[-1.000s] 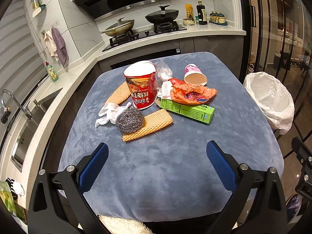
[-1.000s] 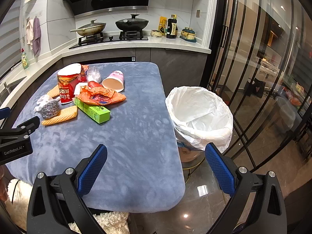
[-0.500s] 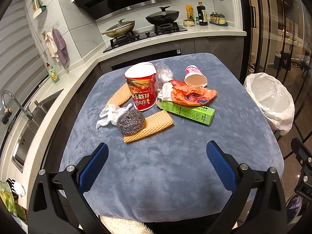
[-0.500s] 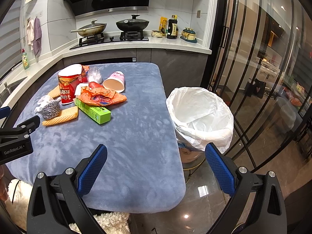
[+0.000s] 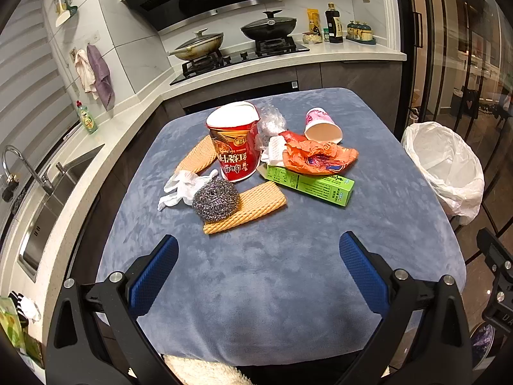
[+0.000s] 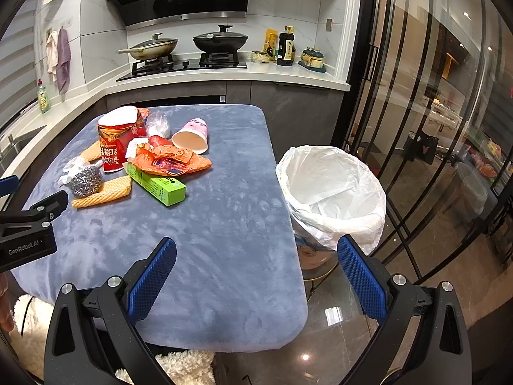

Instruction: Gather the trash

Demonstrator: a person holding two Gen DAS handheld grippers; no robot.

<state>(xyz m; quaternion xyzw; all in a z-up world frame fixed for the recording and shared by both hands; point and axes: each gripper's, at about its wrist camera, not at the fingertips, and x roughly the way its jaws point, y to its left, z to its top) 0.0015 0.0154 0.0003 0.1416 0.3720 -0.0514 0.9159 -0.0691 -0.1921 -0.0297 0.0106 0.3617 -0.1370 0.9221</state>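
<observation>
- Both views crept slightly forward over the last second; trash pile slightly larger in frame, otherwise nothing moved.
- Left tongs [image 5: 258,269] spread wide, empty, low centre of left view, well short of the pile.
- Right tongs [image 6: 256,269] likewise apart, empty.
- Trash still clustered upper centre on surface [image 5: 272,276]: noodle cup [image 5: 235,142], green box [image 5: 312,184], wrapper [image 5: 320,157].
- Bin [image 6: 330,189] at right, empty.
- Judged: still approaching, nothing collected yet.
</observation>
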